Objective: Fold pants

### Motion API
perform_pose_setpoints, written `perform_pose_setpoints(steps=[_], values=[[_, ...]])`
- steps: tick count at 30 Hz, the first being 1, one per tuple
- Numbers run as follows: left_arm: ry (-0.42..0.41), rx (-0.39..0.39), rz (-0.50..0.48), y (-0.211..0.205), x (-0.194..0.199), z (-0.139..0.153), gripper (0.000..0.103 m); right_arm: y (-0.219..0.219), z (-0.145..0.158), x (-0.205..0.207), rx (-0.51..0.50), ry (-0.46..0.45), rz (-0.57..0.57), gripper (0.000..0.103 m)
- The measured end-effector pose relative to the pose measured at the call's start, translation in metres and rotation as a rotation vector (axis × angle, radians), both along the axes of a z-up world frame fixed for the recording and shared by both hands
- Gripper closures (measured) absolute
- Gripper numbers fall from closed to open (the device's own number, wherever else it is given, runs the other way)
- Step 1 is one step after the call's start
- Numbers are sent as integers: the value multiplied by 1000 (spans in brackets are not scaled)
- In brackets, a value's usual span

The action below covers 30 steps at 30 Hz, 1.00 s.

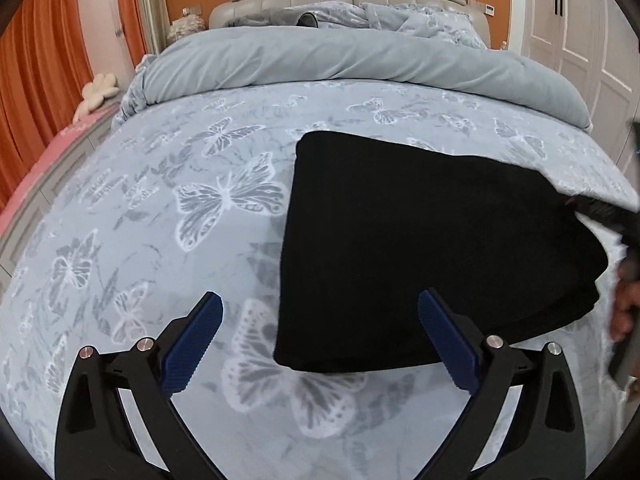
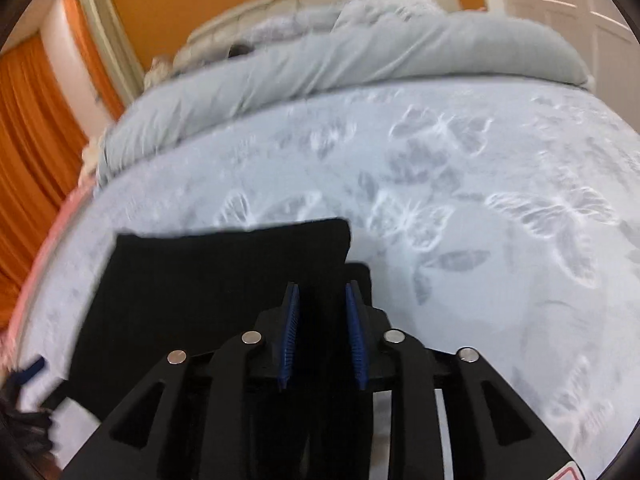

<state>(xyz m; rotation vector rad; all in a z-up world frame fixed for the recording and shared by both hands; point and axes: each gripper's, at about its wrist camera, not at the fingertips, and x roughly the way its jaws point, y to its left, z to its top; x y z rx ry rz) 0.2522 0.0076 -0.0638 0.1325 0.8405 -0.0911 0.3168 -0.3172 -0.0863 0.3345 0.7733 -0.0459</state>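
Pants (image 1: 420, 248) are lying folded into a compact black block on the butterfly-print bedspread (image 1: 160, 200), well short of the rolled grey duvet (image 1: 320, 60) toward the headboard.

The left claw (image 1: 320, 336) is hovering released, jaws spread wide, just beside the near corner of the pants and gripping nothing.

The right claw (image 2: 322, 332) is sitting over the opposite end of the pants, where a second dark layer is stepping out beyond the upper one. Its blue pads (image 2: 290, 332) are standing a narrow gap apart with dark cloth visible between them; motion blur is preventing any verdict on whether they are clenching that cloth.

Judged from the layout, the fold is appearing nearly complete, with edge alignment remaining.

Recommended procedure for the step in hand:
- The operator is squaring the protruding lower layer under the upper edge before letting go.
- The left claw is pressing the near corner flat, preventing the stack from sliding on the soft bedspread.
- Withdrawal is proceeding low and slowly, avoiding snagged layers.
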Motion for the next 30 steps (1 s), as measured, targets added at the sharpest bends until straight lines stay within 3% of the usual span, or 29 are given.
perform_pose_setpoints(steps=[3, 12, 16, 17, 19, 20, 21, 23, 25, 26, 27, 29, 30], values=[[8, 9, 1, -2, 0, -2, 7, 4, 23, -31, 27, -75, 31, 60], [33, 25, 6, -3, -5, -7, 7, 22, -11, -78, 46, 68, 139, 57], [80, -2, -13, 4, -6, -18, 7, 22, -20, -84, 74, 69, 147, 53], [96, -11, -19, 6, -5, -22, 7, 21, -21, -83, 87, 69, 150, 55], [144, -65, -53, 10, 1, -35, 19, 20, -23, -80, 97, 73, 151, 88], [158, -87, -67, 11, 4, -39, 34, 18, -23, -79, 131, 78, 162, 91], [184, -136, -86, 13, 7, -43, 38, 17, -22, -82, 148, 71, 165, 103], [184, -157, -85, 16, 7, -41, 37, 20, -13, -89, 102, 51, 182, 103], [172, -134, -86, 16, 6, -41, 29, 17, -22, -87, -17, 86, 145, 103], [162, -127, -80, 18, 4, -39, 21, 12, -28, -86, -14, 106, 130, 103], [147, -145, -87, 22, -2, -35, 19, 1, -32, -90, 76, 100, 121, 103], [114, -186, -108, 35, -14, -26, 7, -13, -28, -99, 165, 92, 99, 92], [99, -190, -111, 39, -18, -24, 5, -14, -23, -105, 137, 85, 91, 61]])
